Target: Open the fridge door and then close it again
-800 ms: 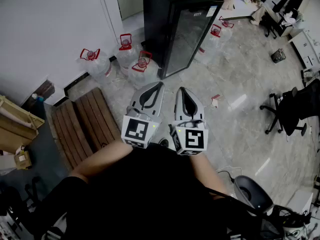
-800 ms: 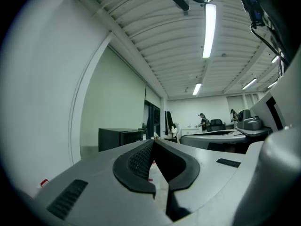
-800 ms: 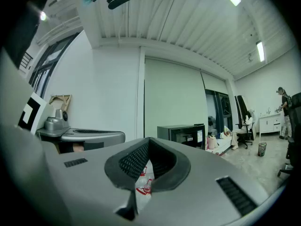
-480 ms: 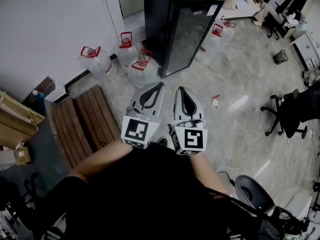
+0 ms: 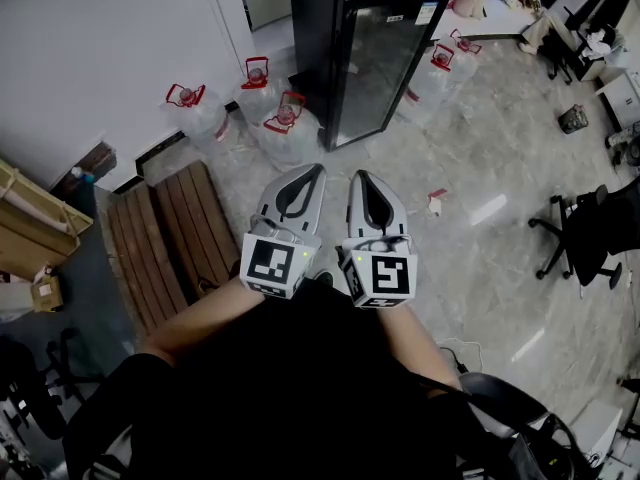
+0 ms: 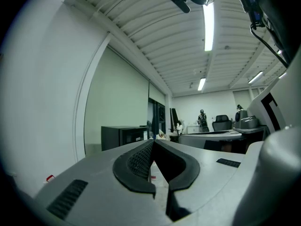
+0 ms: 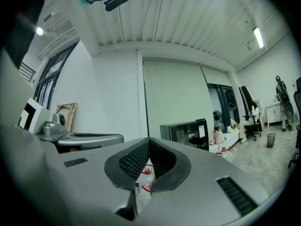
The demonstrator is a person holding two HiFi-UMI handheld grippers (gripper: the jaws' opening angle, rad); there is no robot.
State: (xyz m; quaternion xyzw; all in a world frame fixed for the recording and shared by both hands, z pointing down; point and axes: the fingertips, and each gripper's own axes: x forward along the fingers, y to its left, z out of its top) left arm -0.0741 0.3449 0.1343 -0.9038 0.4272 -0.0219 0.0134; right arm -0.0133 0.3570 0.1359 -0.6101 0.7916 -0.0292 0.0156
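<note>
A black fridge (image 5: 365, 48) with a glass door stands on the floor at the top middle of the head view, its door shut. Both grippers are held side by side near my body, well short of the fridge. My left gripper (image 5: 320, 169) is shut and holds nothing. My right gripper (image 5: 359, 177) is likewise shut and empty. In the left gripper view the jaws (image 6: 153, 144) meet at their tips, with the fridge (image 6: 123, 136) small in the distance. The right gripper view shows its jaws (image 7: 149, 141) closed and the fridge (image 7: 187, 132) farther off to the right.
Several big water jugs with red handles (image 5: 287, 128) stand left of the fridge, and more (image 5: 438, 64) to its right. A wooden slatted pallet (image 5: 170, 236) lies on the floor at left. Cardboard (image 5: 30, 230) leans at far left. An office chair (image 5: 590, 230) stands at right.
The fridge, jugs and pallet have slid slightly down and right in the head view. Both grippers stay shut and keep their pose.
</note>
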